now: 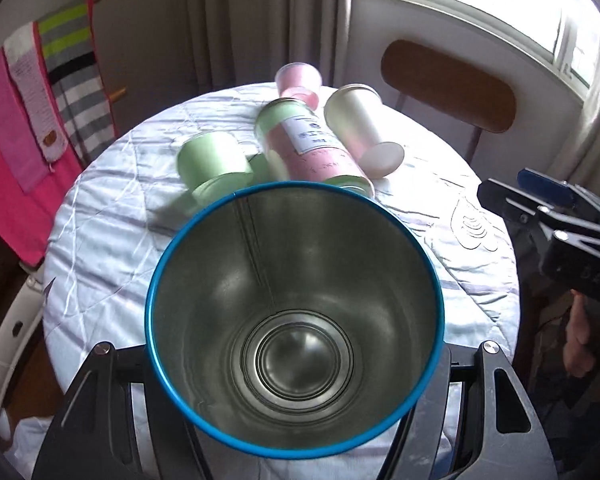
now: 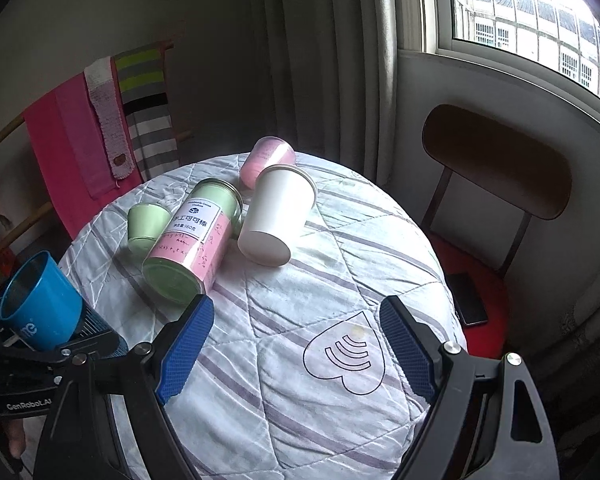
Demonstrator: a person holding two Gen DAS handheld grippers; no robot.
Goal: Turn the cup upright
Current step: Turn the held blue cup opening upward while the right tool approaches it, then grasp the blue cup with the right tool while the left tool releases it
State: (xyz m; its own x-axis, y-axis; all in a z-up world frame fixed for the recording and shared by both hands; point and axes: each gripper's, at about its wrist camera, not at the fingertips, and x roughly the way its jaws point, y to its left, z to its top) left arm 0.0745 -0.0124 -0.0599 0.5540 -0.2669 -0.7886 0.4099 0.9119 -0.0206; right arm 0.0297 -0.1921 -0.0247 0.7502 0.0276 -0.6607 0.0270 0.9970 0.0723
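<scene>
My left gripper (image 2: 80, 332) is shut on a blue metal cup (image 1: 296, 320) and holds it above the near left edge of the round table (image 2: 300, 400). The cup's mouth faces the left wrist camera and its silver inside fills that view; in the right wrist view the blue cup (image 2: 40, 304) tilts with its mouth up and to the left. My right gripper (image 2: 296, 344) is open and empty over the near part of the table; it also shows in the left wrist view (image 1: 548, 208). A white paper cup (image 2: 276, 216) lies on its side.
A green and pink tin (image 2: 192, 244) lies on its side mid-table, with a small green cup (image 2: 146, 228) to its left and a pink cup (image 2: 266, 160) behind. A chair (image 2: 496, 160) with a phone (image 2: 468, 300) stands to the right. Towels (image 2: 80, 140) hang on a rack at left.
</scene>
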